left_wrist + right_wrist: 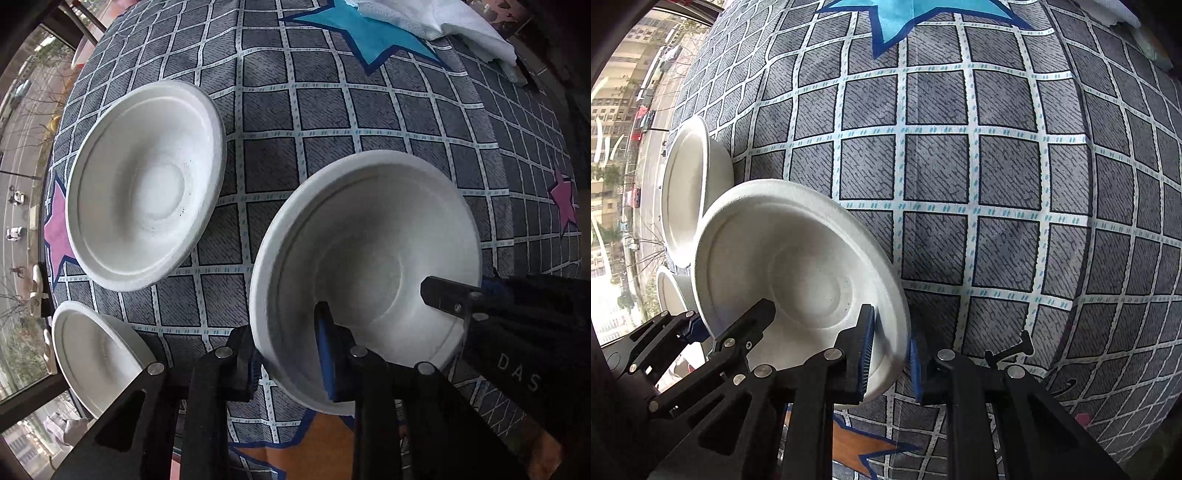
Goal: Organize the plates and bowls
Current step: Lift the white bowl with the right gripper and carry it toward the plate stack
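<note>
A white bowl (365, 258) sits on the grey checked cloth (295, 110). My left gripper (286, 350) is shut on its near rim, with one blue pad inside the bowl and the other finger outside. In the right wrist view the same bowl (798, 273) is tilted, and my right gripper (890, 347) is shut on its right rim. The left gripper (724, 326) shows there on the opposite rim. Two more white bowls lie to the left, one large (147, 184) and one partly hidden behind my left finger (92, 358).
A folded white towel (443, 26) lies at the far right edge of the cloth. The cloth carries a blue star (369, 33) and pink stars. A window (22, 184) with a street far below runs along the left, close behind the two loose bowls.
</note>
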A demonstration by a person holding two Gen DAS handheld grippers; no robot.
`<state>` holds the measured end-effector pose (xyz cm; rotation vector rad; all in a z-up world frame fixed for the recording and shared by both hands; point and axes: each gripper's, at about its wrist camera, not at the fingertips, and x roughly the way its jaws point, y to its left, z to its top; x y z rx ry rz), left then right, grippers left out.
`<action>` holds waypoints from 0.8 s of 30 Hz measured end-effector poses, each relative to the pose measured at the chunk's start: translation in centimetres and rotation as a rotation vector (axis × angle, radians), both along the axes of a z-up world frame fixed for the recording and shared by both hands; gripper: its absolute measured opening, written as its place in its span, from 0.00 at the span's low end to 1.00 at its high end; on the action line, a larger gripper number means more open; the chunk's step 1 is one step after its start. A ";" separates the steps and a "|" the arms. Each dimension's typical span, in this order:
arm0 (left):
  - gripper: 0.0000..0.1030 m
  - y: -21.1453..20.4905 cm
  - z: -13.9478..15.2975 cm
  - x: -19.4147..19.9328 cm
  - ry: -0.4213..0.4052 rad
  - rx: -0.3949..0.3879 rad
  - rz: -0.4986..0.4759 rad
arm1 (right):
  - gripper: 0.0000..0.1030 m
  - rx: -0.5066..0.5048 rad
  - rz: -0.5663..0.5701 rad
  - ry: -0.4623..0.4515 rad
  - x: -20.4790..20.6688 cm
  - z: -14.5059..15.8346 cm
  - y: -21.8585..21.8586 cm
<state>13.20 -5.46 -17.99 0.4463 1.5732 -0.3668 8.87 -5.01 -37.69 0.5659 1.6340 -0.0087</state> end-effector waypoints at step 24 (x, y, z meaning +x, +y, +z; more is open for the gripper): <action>0.81 -1.7 0.7 -19.5 0.022 0.006 -0.359 | 0.21 -0.018 -0.168 0.144 -18.8 -0.5 -2.5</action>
